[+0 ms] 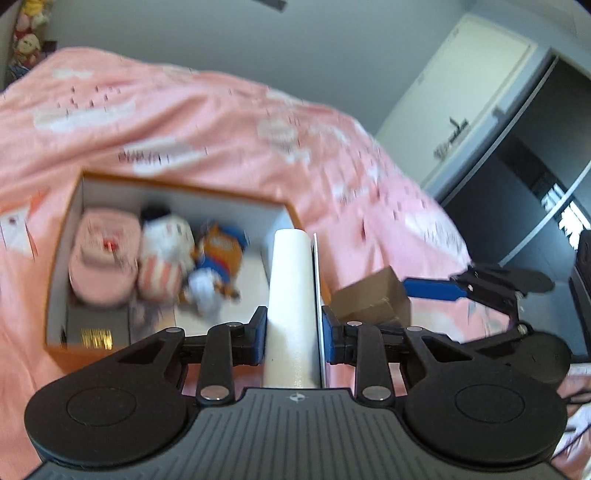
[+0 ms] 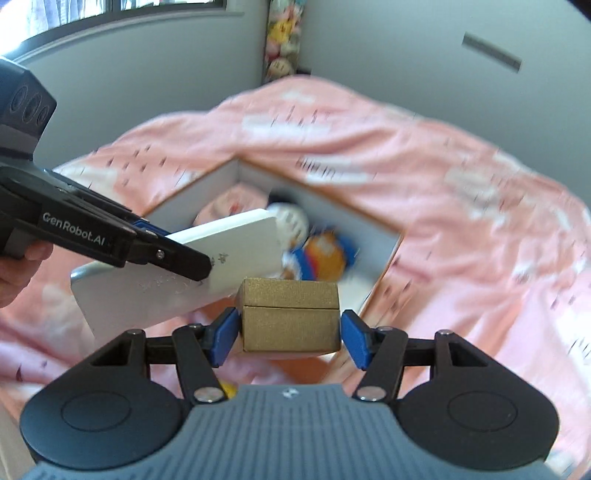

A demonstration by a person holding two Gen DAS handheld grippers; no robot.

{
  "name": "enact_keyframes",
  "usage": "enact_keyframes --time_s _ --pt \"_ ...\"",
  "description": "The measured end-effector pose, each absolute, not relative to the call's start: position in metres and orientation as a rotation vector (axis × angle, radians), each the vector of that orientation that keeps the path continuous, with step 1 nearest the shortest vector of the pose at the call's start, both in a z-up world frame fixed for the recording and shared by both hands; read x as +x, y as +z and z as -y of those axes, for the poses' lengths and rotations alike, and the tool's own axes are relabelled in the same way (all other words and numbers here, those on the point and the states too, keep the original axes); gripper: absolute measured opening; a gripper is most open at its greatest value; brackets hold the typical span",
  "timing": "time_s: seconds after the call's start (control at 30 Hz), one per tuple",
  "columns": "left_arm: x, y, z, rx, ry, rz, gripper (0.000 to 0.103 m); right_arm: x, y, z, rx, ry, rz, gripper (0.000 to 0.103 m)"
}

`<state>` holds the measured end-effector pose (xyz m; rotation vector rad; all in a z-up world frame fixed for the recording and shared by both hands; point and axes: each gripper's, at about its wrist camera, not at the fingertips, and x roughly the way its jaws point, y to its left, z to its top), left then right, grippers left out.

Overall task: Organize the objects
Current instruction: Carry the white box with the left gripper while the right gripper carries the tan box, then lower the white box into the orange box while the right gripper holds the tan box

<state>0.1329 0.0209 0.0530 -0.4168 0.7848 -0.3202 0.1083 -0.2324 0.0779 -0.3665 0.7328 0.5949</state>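
Pink bedding [image 1: 207, 122] carries the open storage box [image 1: 177, 186] of soft toys. Left gripper [image 1: 293, 334] pinches a white box [image 1: 291, 295]; right gripper [image 2: 290, 332] barely clamps a gold box [image 2: 290, 315], which could slip and fall.

Pink bedspread [image 1: 207, 122] on bed, grey walls [image 2: 155, 85], window [image 2: 92, 11] top left, daylight.

storage box [image 1: 62, 236] left half filled with plush toys [image 1: 166, 258], right half free
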Motion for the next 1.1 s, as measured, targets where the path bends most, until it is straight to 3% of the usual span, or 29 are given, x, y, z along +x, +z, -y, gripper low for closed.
enact_keyframes --time_s 0.27,0.6,1.1 --pt "0.201 0.020 -0.048 -0.700 -0.249 -0.799 0.032 0.165 0.084 0.241 -0.302 0.507 -0.696 0.062" --pt "0.266 -0.055 -0.019 -0.855 -0.222 -0.975 0.032 0.218 0.062 0.261 -0.212 0.412 -0.724 0.062" --pt "0.295 -0.111 -0.005 -1.022 -0.157 -1.167 0.033 0.242 0.038 0.255 -0.278 0.418 -0.716 0.062"
